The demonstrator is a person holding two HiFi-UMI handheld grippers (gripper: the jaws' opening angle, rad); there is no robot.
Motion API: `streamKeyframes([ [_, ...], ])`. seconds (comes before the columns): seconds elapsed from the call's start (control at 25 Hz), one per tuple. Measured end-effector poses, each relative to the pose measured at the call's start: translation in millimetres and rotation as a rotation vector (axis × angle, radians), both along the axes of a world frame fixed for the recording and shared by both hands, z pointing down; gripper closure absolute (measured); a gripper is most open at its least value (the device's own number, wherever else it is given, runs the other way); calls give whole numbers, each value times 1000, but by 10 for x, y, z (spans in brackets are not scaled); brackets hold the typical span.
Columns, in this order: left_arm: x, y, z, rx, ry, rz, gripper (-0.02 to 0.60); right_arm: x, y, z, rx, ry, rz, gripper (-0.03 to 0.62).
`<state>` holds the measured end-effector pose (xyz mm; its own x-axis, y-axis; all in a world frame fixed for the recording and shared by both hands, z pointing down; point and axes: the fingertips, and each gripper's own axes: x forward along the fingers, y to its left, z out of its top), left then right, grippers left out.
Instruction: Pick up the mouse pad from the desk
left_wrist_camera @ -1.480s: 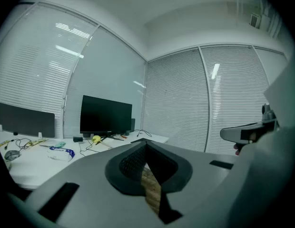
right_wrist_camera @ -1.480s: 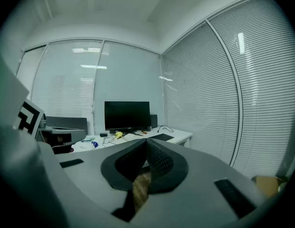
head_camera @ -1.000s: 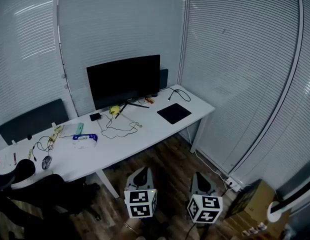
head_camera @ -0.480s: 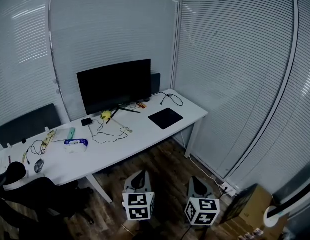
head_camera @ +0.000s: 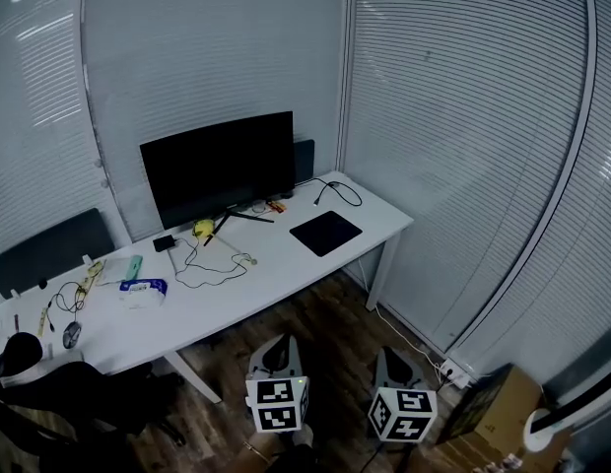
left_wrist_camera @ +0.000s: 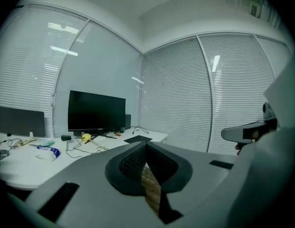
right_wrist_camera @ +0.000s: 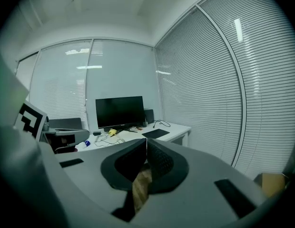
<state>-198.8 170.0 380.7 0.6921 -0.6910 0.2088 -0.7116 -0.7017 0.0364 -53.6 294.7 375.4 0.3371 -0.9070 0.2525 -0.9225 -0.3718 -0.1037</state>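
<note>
Both tools sit low in the head view, over the wood floor (head_camera: pixel 335 333) and well short of the desk (head_camera: pixel 286 279). The left gripper (head_camera: pixel 278 351) and right gripper (head_camera: pixel 394 359) are side by side, and their marker cubes show only black-and-white squares, no lettering. In the left gripper view the left gripper (left_wrist_camera: pixel 146 146) has its jaws pressed together with nothing in them. The right gripper (right_wrist_camera: pixel 146 144) shows the same in its own view. The mouse pad (head_camera: pixel 326 234) is a plain dark rectangle lying flat on the right end of the desk, to the right of the monitor (head_camera: pixel 219 168) and near the front edge. I see no logo or print on it. Its edges run square with the desk's edges, and it looks slightly longer along the desk's length, though only barely. A black cable (head_camera: pixel 341 193) loops just behind it on the far side. Further left are a yellow object (head_camera: pixel 202 228) and a blue-and-white packet (head_camera: pixel 141 289), whose print is too small for me to read. A mouse (head_camera: pixel 71 334) lies at the far left end.
</note>
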Motion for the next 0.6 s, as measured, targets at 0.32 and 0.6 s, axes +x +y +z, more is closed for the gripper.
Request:
streamKeyframes([
  [0.32, 346, -483, 28, 4, 3, -6, 575, 386, -485, -31, 8, 4, 1, 560],
  [0.6, 644, -985, -85, 17, -2, -2, 575, 699, -1024, -107, 15, 9, -1, 560],
])
